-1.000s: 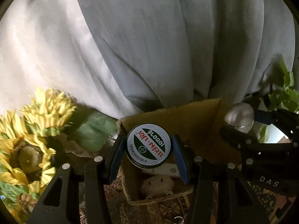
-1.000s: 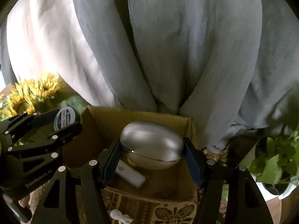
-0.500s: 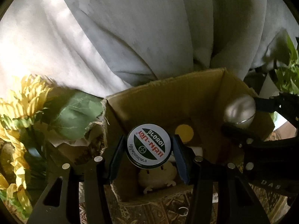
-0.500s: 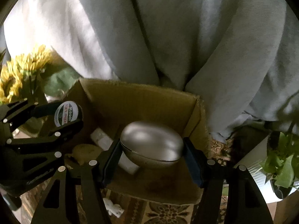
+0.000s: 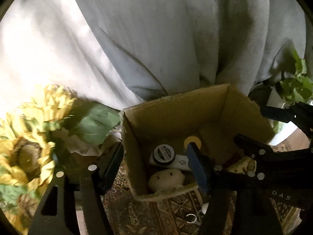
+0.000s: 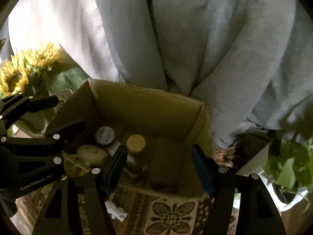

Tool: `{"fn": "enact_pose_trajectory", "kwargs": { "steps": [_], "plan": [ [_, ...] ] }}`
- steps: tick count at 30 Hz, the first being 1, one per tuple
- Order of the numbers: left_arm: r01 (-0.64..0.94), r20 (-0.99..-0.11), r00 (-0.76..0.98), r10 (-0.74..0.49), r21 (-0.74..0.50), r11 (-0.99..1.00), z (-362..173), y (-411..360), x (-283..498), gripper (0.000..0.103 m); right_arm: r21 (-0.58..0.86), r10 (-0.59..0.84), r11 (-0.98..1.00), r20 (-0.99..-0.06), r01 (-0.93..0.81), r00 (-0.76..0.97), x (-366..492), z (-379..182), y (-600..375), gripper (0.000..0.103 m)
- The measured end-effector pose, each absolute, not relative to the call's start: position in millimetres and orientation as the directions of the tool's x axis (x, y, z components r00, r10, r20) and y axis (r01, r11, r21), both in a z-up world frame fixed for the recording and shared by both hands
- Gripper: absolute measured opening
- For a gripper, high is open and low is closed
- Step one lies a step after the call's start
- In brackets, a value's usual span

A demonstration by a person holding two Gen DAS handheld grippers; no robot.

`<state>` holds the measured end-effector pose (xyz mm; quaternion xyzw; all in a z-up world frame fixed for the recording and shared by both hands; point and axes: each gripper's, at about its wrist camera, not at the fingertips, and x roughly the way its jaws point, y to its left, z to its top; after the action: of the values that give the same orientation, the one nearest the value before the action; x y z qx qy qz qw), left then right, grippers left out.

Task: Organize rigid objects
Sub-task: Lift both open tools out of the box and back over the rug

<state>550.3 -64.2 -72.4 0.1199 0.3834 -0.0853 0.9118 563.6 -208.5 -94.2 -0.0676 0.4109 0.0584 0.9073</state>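
Both grippers hung over the open cardboard box [image 5: 176, 105], the left gripper [image 5: 156, 162] and right gripper [image 6: 158, 162] spread apart and empty, while the round tin [image 5: 164, 153] lay label-up in the box directly below the nearer left one.

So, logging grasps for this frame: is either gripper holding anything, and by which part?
Nothing is held. The left gripper and right gripper are both open above the cardboard box.

A tin [image 5: 164, 153] is lying in the cardboard box [image 5: 176, 107] behind a toy [image 5: 166, 179], apparently atop a tube [image 5: 181, 162], with sunflowers [image 5: 25, 146] sitting left.
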Motion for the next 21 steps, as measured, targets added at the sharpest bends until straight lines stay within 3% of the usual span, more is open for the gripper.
{"fn": "enact_pose_trajectory", "kwargs": {
  "steps": [11, 21],
  "plan": [
    [0.252, -0.623, 0.775, -0.103, 0.155, 0.955, -39, -47, 481, 0.083, -0.049, 0.048, 0.992, -0.696, -0.115, 0.717, 504, -63, -204, 0.069],
    [0.211, -0.599, 0.797, -0.077, 0.156, 0.965, -36, -30, 423, 0.087, -0.023, 0.063, 0.994, -0.685, -0.108, 0.726, 455, -63, -196, 0.069]
  ]
}}
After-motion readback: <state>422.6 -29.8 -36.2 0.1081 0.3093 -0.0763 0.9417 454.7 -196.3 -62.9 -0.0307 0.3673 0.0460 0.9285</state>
